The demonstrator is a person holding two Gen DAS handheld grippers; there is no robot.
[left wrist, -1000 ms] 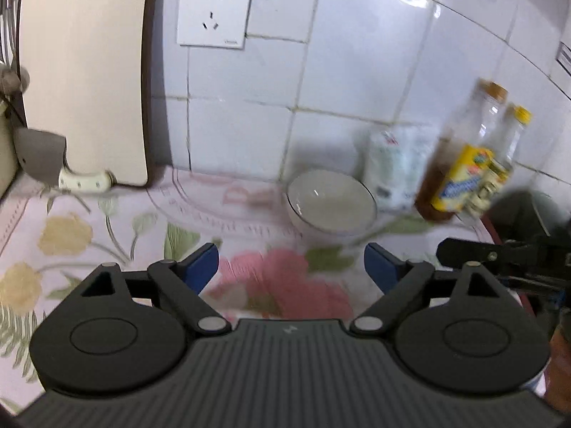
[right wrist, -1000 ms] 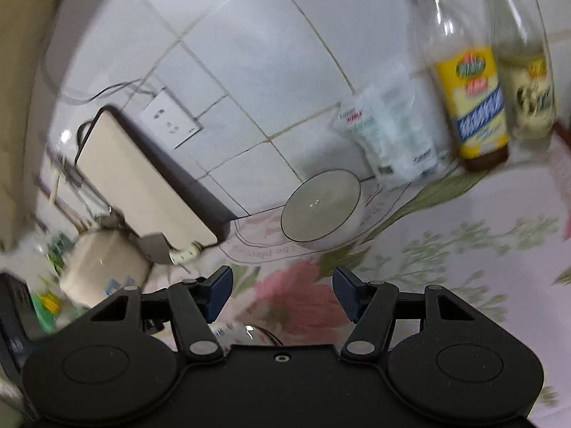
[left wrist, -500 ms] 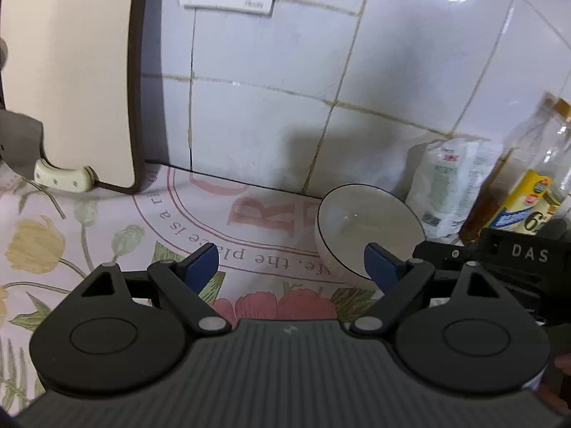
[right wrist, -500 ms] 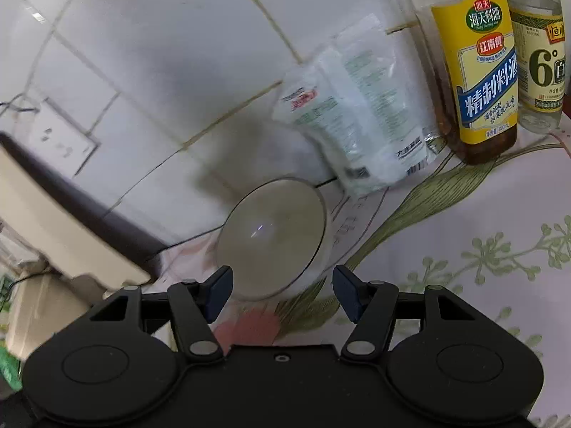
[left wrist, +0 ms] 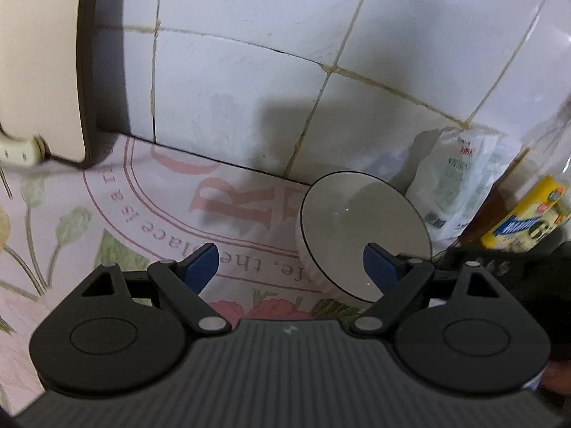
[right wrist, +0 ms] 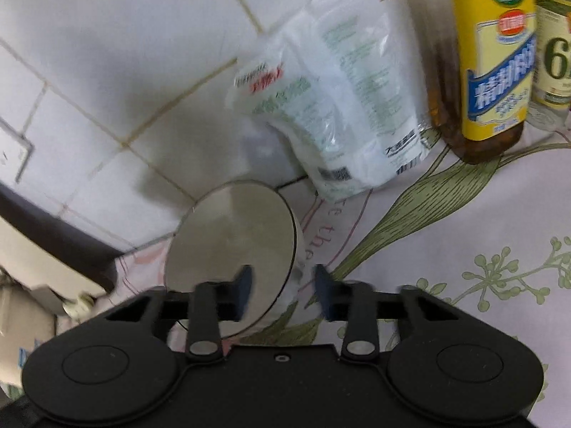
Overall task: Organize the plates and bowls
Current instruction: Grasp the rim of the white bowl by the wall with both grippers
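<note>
The white bowl (right wrist: 232, 249) is being found on the floral cloth (right wrist: 446, 249) near the tiled wall (left wrist: 249, 71), a plastic packet (right wrist: 339, 107) just beside. The right gripper (right wrist: 282, 285) is being closed astride its rim. The left gripper (left wrist: 291, 264) is being held wide, empty.

Glossy ceramic bowl (right wrist: 228, 242), glossy wall tiles (left wrist: 249, 82), crinkled plastic bag (right wrist: 339, 107)

Landmark: white tiled wall (left wrist: 249, 71).
- Floral tablecloth (right wrist: 464, 249), printed with pink lettering, meeting the wall's foot.
- Cutting board (left wrist: 35, 53), cream, dark-edged, leaning on the wall.
- White plastic packet (right wrist: 339, 100), propped against the wall.
- 2 bottles beside the packet: yellow-labelled bottle (right wrist: 496, 71); pale-labelled bottle (right wrist: 553, 53), partly cropped.
</note>
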